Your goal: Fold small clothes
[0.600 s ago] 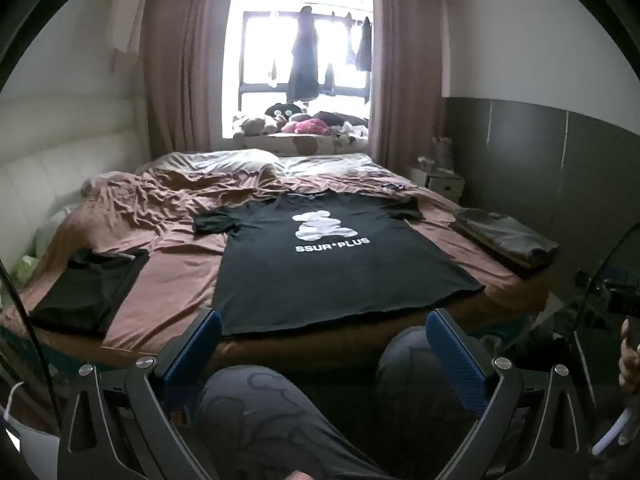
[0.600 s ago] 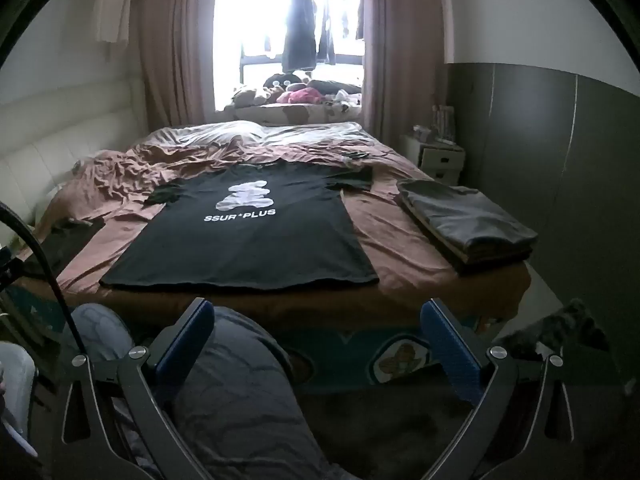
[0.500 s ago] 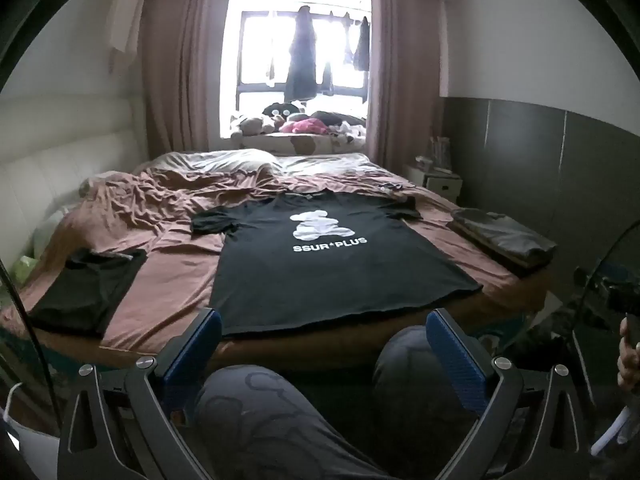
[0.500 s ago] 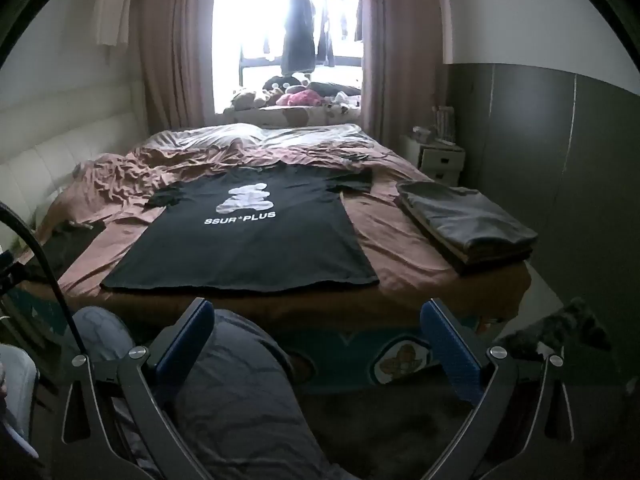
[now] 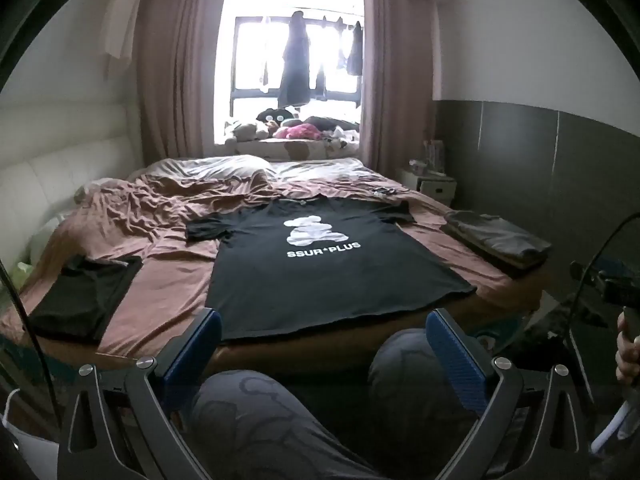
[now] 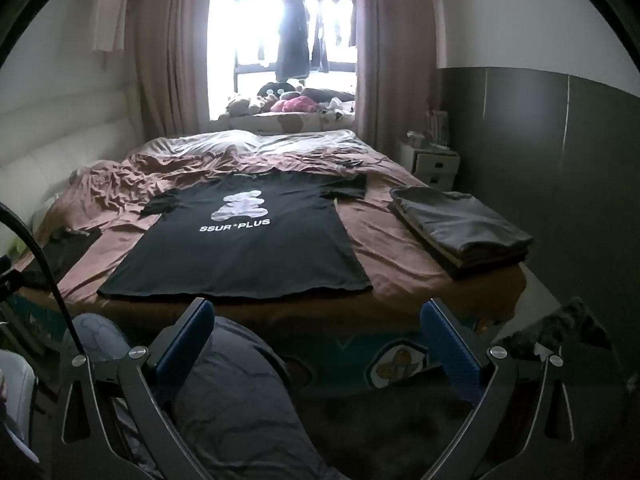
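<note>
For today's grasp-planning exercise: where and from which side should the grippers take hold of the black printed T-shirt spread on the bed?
Probably the black T-shirt by its near hem corners, coming from the foot of the bed: it lies flat, hem toward both open grippers, left gripper and right gripper.

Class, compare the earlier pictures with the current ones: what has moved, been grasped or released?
Nothing visibly changed. The black printed T-shirt lies spread flat on the brown-sheeted bed, untouched. The left gripper and right gripper hang open and empty above the person's knees.
</note>
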The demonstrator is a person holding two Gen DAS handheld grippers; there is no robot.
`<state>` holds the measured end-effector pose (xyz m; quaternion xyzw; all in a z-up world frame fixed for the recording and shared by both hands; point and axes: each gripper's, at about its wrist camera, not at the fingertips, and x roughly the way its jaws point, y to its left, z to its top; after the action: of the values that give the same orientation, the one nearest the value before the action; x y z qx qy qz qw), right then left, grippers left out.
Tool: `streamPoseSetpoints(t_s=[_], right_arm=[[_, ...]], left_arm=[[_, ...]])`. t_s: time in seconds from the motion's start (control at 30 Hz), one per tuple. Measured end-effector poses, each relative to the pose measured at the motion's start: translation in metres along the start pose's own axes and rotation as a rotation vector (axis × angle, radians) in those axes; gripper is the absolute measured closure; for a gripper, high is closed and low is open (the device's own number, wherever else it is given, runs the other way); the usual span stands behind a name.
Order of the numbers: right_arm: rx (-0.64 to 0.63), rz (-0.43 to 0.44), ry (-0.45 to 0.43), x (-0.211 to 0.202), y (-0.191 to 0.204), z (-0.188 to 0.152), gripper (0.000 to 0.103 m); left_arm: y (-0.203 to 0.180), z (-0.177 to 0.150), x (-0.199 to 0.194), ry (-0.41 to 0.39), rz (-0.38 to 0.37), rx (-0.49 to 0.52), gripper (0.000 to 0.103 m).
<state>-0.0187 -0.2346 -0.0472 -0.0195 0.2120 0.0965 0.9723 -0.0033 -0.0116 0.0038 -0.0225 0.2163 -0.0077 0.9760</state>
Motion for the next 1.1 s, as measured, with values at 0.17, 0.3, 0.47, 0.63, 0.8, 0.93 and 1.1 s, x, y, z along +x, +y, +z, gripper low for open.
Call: streamPoseSetpoints(t_s=[0.17,0.3,0.47,0.63,0.8,0.93,1.1], right_arm=[[-0.004,-0.002,-0.002,-0.0012,0.0007,0.0002,0.0],[-0.004,-0.004,0.001,0.001,0.0005,-0.0003,0.0],[-0.006,-0.004,0.002,0.0019,0.0003,0.0002,0.0],[-0.01,-0.011,-0.001,0.0024,0.0009,-0.0004,0.0],[-0.011,-0.013,-0.005,0.0018,0.0032,-0.0016,0.0],[-0.001,-0.016,-0.007,0.0025,0.0019,0.0006,0.0],[0.014,-0.027,-0.015,0.0048,0.0001,0.0049,0.0]], left_arm=[[0.0003,0.002,-0.0031,-0.009,-0.012,-0.004,0.0],[0.0024,0.0002,-0.005,-0.018,-0.028,-0.005,0.0],[0.0025,-0.0007,-0.006,-0.019,-0.029,-0.007,0.0],[0.0036,-0.0004,-0.0057,-0.019,-0.031,-0.009,0.0],[0.0035,0.0001,-0.0056,-0.017,-0.032,-0.011,0.0],[0.0049,0.0018,-0.0096,-0.025,-0.043,-0.009,0.0],[0.0052,0.0063,-0.007,-0.023,-0.057,-0.004,0.0]])
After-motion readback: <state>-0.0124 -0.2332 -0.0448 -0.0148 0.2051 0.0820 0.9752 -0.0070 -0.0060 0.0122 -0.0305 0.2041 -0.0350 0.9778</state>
